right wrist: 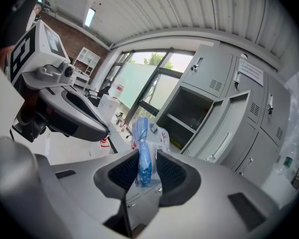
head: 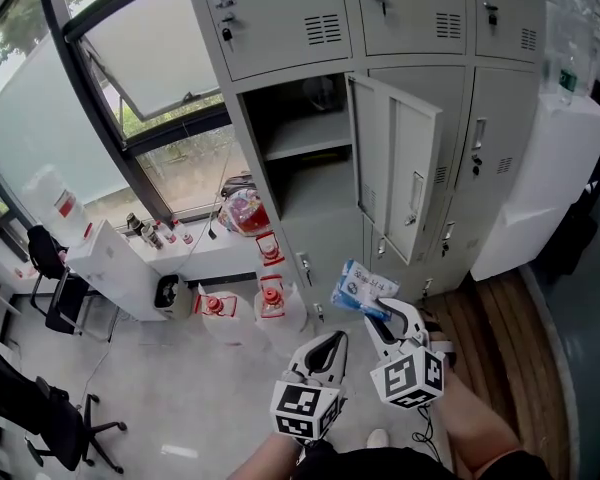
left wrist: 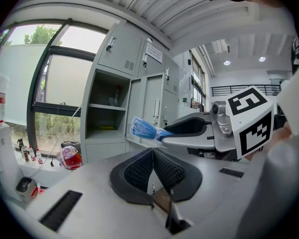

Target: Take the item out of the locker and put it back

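Observation:
The item is a blue and white plastic packet (head: 364,289), and my right gripper (head: 381,310) is shut on its near end. In the right gripper view the packet (right wrist: 142,148) stands upright between the pads. It is held in the air in front of the grey lockers, short of the open compartment (head: 302,146), whose door (head: 396,176) is swung out to the right. One shelf (head: 307,136) shows inside. My left gripper (head: 338,341) hovers just left of the right one, shut and holding nothing. The left gripper view shows its pads (left wrist: 139,172) pressed together and the packet (left wrist: 143,128) beyond them.
Large water jugs (head: 271,306) stand on the floor at the foot of the lockers, with a red bag (head: 244,211) on the window ledge behind them. Left of them are a white cabinet (head: 108,259) and black office chairs (head: 52,416). Wooden flooring (head: 495,320) lies to the right.

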Tool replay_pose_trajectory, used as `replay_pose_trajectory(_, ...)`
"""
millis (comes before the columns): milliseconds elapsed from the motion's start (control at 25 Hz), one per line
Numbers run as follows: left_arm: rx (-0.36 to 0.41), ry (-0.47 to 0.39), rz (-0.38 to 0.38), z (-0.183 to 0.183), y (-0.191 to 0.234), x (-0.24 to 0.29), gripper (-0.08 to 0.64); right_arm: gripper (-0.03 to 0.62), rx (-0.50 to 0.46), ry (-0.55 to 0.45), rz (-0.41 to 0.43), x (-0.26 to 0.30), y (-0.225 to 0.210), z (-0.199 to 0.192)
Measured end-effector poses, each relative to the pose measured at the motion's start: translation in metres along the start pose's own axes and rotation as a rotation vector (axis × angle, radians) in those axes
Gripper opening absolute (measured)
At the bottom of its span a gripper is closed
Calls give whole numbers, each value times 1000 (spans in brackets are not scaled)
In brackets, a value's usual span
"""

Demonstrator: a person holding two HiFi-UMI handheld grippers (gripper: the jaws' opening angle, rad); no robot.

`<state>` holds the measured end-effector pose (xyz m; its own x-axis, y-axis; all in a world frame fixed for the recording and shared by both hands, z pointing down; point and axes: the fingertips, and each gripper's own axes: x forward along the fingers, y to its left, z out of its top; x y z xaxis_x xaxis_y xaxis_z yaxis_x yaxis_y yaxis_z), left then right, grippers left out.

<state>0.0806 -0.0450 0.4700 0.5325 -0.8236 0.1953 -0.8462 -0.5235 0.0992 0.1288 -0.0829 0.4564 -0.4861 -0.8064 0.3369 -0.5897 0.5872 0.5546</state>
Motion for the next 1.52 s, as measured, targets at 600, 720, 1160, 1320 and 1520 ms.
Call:
replay_pose_trajectory(600, 20, -12, -29, 14, 67, -14, 17, 162, 3, 12, -7, 53, 22, 44)
replay_pose_trajectory(720, 26, -22, -40, 21, 87, -15, 17, 163, 3, 12, -22, 69, 23, 59)
replay_pose_trajectory(1160, 52, -40, -112, 39, 151, -10, 17, 163, -28, 39, -88, 128, 19, 101)
replay_pose_trajectory(1320, 92, -58, -153, 51, 161, -9, 17, 162, -43, 49, -125, 139, 9, 117)
replay_pose_trajectory(1520, 94, -77, -172, 62, 169, -8, 17, 163, -53, 53, -149, 150, -8, 133)
